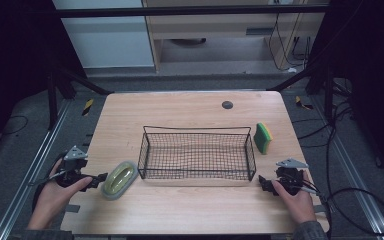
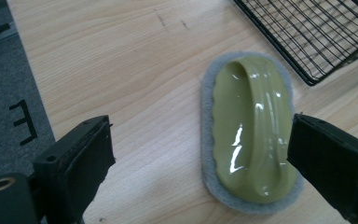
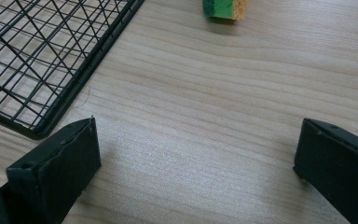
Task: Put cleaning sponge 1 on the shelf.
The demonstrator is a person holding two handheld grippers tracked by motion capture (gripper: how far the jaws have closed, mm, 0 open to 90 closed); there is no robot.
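Olive-green scrubber [image 1: 120, 179] flat on the table [image 1: 190, 210], long axis slanting toward the basket [image 1: 197, 153]; left gripper [image 1: 98, 181] jaws spread.

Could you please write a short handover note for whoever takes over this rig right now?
Left gripper: open, jaws either side of the green scrubber, not pressing on it.
Right gripper: open, holding nothing, over bare table near the wire basket.
Scrubber lies on the table by the basket's left end; yellow-green sponge stands to the basket's right.
Done: nothing in the basket.
Left: probably grip the scrubber and put it in the basket.
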